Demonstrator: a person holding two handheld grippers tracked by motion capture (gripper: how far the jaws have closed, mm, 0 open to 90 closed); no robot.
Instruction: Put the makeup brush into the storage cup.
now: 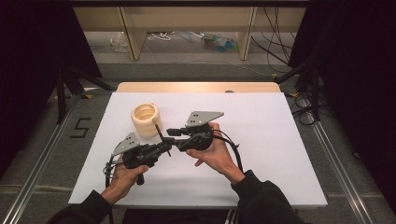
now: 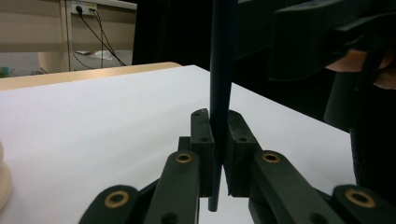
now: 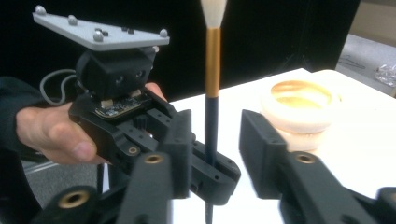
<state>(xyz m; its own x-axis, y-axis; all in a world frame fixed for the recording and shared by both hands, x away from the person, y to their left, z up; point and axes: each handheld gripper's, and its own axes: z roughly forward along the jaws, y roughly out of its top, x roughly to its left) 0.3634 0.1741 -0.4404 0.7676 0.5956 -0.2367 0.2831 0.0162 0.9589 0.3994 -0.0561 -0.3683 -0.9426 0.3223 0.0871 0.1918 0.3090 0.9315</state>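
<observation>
Two tools meet near the middle of your white worktop point(image 1: 261, 154): your left tool point(image 2: 218, 154) clamps the slim dark-handled paintbrush point(image 3: 211, 121) upright, while your right tool point(image 3: 215, 140) stands parted around it, beside the cream ribbed ring-shaped pot point(image 1: 146, 119).

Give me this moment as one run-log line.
left gripper: shut on brush, upright | right gripper: open, astride handle | ribbed cream holder: on table, behind

The dark-handled brush point(image 3: 212, 60), gold ferrule and pale bristles up, stands upright beside the cream holder point(image 1: 146, 120).
</observation>
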